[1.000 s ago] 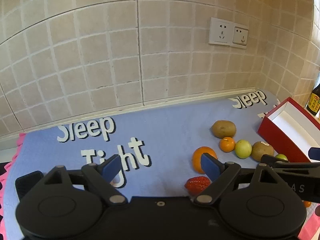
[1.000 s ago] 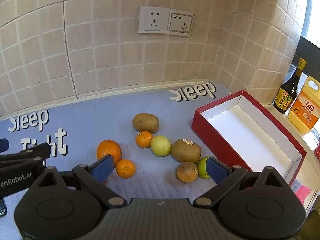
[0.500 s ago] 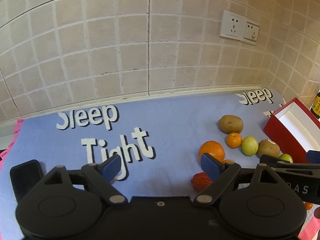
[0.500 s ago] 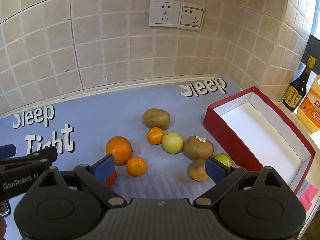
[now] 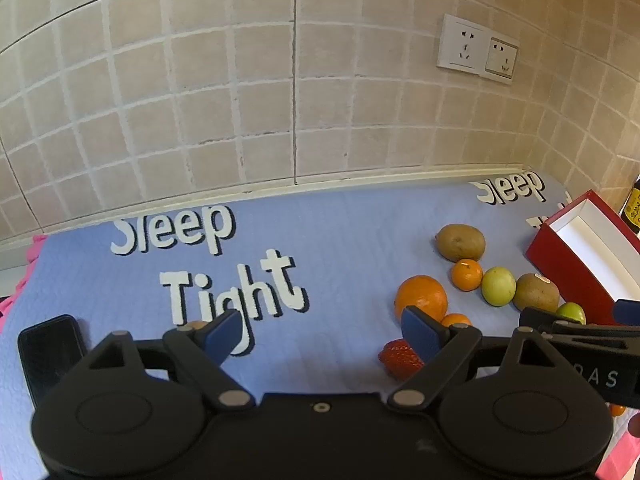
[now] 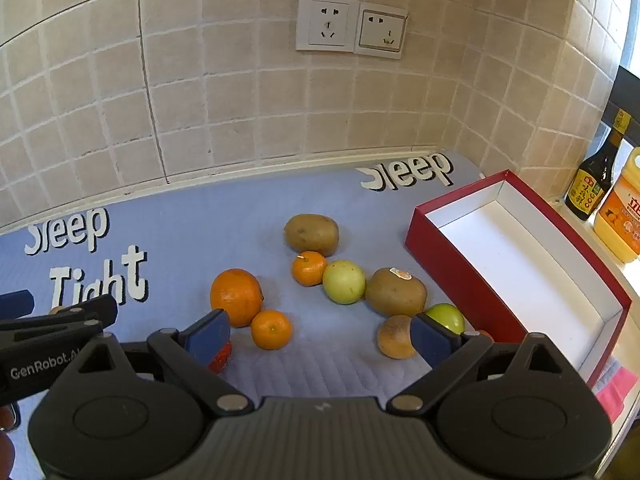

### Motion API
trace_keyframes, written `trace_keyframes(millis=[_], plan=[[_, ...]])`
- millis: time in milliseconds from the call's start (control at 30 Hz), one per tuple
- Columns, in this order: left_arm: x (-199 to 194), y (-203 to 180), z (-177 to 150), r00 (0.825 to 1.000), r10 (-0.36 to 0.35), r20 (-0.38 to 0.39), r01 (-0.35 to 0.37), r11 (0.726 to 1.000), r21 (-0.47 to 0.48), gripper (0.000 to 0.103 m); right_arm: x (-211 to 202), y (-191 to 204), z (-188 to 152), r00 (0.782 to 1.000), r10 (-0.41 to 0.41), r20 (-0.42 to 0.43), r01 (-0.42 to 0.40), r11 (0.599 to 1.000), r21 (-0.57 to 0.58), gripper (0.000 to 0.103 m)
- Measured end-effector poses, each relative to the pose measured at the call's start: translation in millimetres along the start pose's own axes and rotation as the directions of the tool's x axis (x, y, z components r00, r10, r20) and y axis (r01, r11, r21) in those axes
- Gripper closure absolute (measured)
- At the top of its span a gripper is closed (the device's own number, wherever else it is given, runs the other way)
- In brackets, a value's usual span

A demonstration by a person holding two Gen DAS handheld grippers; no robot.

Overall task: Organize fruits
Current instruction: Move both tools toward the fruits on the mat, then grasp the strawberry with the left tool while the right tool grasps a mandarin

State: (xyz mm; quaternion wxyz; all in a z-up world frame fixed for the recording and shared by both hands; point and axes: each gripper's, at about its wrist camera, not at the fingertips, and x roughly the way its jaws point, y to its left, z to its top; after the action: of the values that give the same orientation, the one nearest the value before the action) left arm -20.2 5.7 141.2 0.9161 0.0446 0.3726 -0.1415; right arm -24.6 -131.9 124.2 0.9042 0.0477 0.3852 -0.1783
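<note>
So the table is covered by a blue mat (image 6: 328,200) with "Sleep Tight" printed in big white letters near the left, and another "Sleep" is seen up by the red box (image 6: 472,280), which is white inside and nothing is seen in it. The fruits are all laid out on the mat just left of the box: a big orange (image 6: 236,296) with a small mandarin (image 6: 271,329) touching it, a second mandarin (image 6: 309,268) pressed up against a yellow-green apple (image 6: 344,282), a brown kiwi (image 6: 312,234) behind those, another kiwi with a small sticker (image 6: 396,291) (writing too small to be read), a brownish round fruit (image 6: 394,337) in front, and a green apple (image 6: 448,316) tucked against the box wall. A strawberry (image 5: 400,358) is spotted near the front, half hidden behind a blue pad. The left gripper (image 5: 328,332) is held with jaws spread wide, nothing between them; same for the right gripper (image 6: 320,336), jaws wide apart and empty, hovering over the fruit pile. "GenRobot.AI" can be read on the left gripper's side in the right wrist view. A dark sauce bottle (image 6: 592,184) with a red and yellow label and an orange jug (image 6: 620,216) with Chinese writing are parked on the ledge at the right. A black phone (image 5: 50,354) is lying at the mat's left edge, and a double wall socket (image 6: 350,26) is mounted on the tiles.
</note>
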Motion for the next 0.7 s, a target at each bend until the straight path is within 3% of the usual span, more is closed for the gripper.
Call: trace_keyframes(millis=[400, 700], plan=[[4.1, 4.5, -11.0, 1.0, -0.024, -0.011, 0.024, 1.0, 0.018, 0.0, 5.0, 2.3, -3.6, 1.0, 0.009, -0.026, -0.009, 1.0, 0.008, 0.005], [30.8, 39.4, -32.2, 0.994, -0.095, -0.056, 0.093, 0.995, -0.028, 0.001, 25.6, 13.7, -22.4, 0.993, 0.108, -0.047, -0.109, 0.994, -0.008, 0.011]])
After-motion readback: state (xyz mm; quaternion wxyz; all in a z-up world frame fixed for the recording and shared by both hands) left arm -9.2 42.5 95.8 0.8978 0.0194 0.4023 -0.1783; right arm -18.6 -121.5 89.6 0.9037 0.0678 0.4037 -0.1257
